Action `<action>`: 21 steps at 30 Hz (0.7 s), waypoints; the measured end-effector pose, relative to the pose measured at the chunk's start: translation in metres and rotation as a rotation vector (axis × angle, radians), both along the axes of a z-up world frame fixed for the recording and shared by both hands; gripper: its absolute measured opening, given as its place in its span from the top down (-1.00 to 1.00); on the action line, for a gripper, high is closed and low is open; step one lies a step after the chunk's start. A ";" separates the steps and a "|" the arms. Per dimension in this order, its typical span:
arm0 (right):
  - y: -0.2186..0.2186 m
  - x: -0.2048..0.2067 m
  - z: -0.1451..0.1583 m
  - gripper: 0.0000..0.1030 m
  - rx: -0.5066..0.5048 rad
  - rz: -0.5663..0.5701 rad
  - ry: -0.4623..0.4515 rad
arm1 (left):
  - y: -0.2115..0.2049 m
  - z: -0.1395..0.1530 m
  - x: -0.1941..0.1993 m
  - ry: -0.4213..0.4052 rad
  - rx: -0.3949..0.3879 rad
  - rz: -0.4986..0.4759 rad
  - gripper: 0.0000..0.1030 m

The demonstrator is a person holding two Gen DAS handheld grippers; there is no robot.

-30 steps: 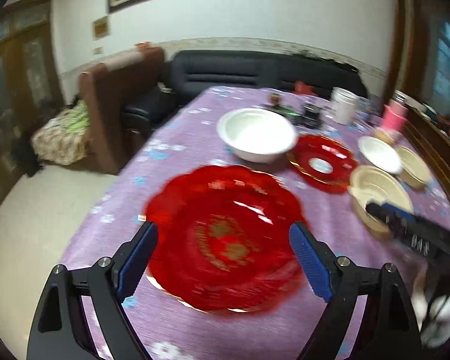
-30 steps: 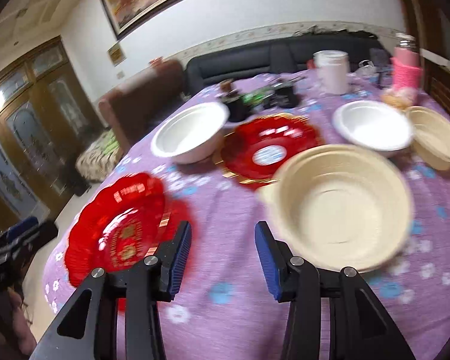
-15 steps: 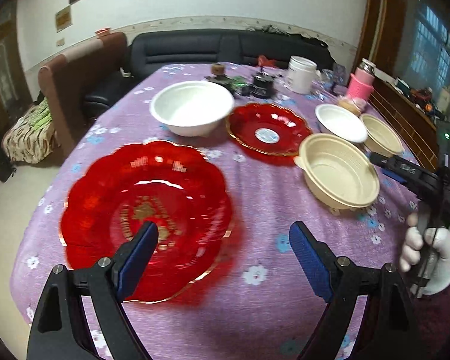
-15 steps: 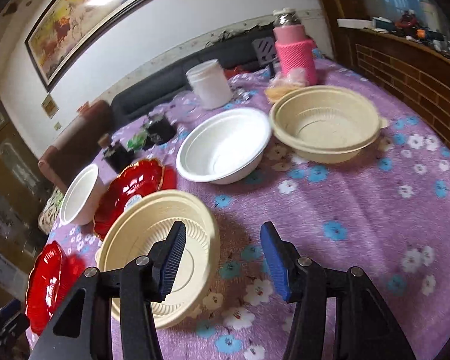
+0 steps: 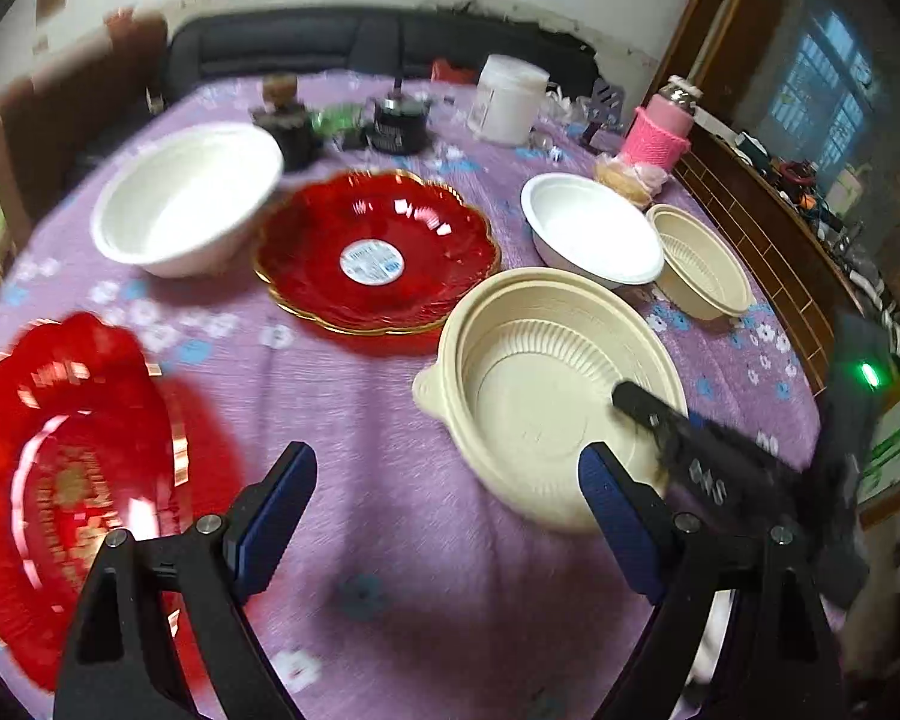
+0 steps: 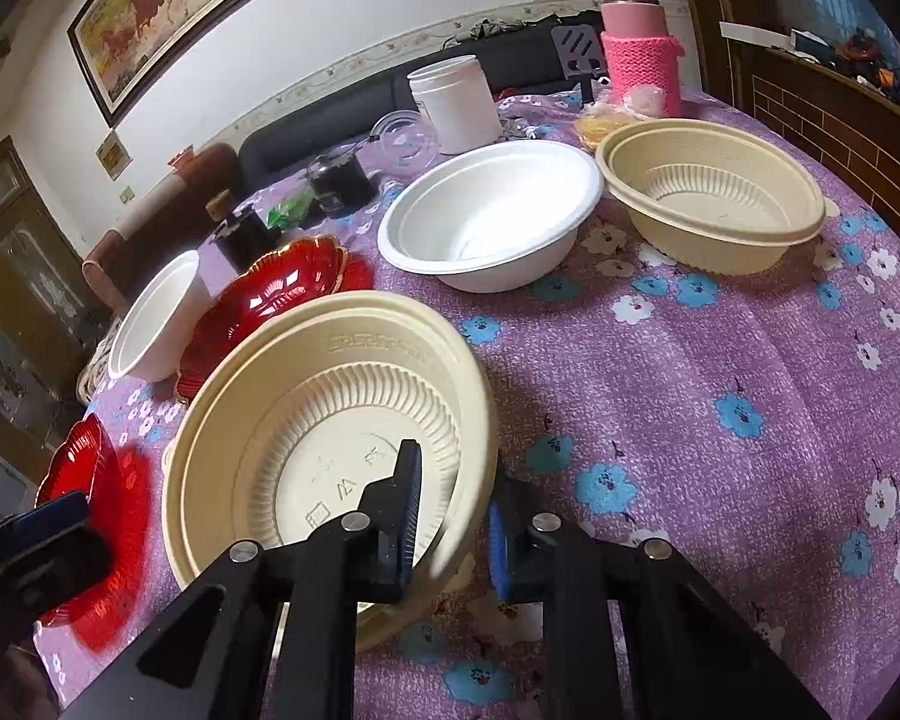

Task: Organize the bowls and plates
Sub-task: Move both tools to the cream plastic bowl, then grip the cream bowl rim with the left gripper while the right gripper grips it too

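— How is the right gripper [image 6: 450,510] set?

— It is pitched down toward the table, and its jaws have just been closing. The near rim of the beige ribbed bowl [image 6: 330,414] is pinched between them: one finger is seen inside the bowl, the other outside the wall. That side of the bowl appears tipped up off the purple flowered cloth [image 6: 720,360].

— And the left gripper [image 5: 447,516]?

— It is also angled downward, with its jaws spread wide over bare cloth and nothing caught between them. A large red plate [image 5: 72,480] is seen just to its left, blurred, and the same beige bowl just to its right, where the right gripper's dark finger is seen crossing the bowl's rim.

— What lies further back?

— Behind the beige bowl, a second red plate [image 5: 378,252] with a round sticker is placed mid-table, flanked by a white bowl [image 5: 180,198] on the left and another white bowl [image 6: 492,222] on the right. A second beige bowl [image 6: 714,192] is set beside that one. A white jar [image 6: 456,96] and a flask in a pink knitted sleeve [image 6: 639,54] are stood at the far edge.

— Is anything shown in only one view?

— A framed painting of horses [image 6: 168,6] is shown only by the right camera. A window [image 5: 828,102] is seen clearly only by the left.
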State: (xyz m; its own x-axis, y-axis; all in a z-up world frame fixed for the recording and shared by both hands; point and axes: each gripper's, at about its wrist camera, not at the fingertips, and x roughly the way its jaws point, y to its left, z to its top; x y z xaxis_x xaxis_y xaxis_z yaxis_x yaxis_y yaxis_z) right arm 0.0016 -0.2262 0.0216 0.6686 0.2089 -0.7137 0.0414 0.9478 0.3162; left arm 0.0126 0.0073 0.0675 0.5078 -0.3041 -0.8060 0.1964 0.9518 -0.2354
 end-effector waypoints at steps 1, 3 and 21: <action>-0.001 0.000 0.000 0.63 0.003 -0.001 0.003 | -0.001 -0.003 0.005 0.011 -0.008 0.008 -0.71; -0.003 -0.001 -0.001 0.63 0.014 0.002 0.010 | -0.002 -0.009 0.014 0.029 -0.025 0.024 -0.71; -0.006 -0.009 0.005 0.65 0.108 0.048 -0.017 | -0.025 -0.032 0.020 0.131 -0.013 -0.025 0.48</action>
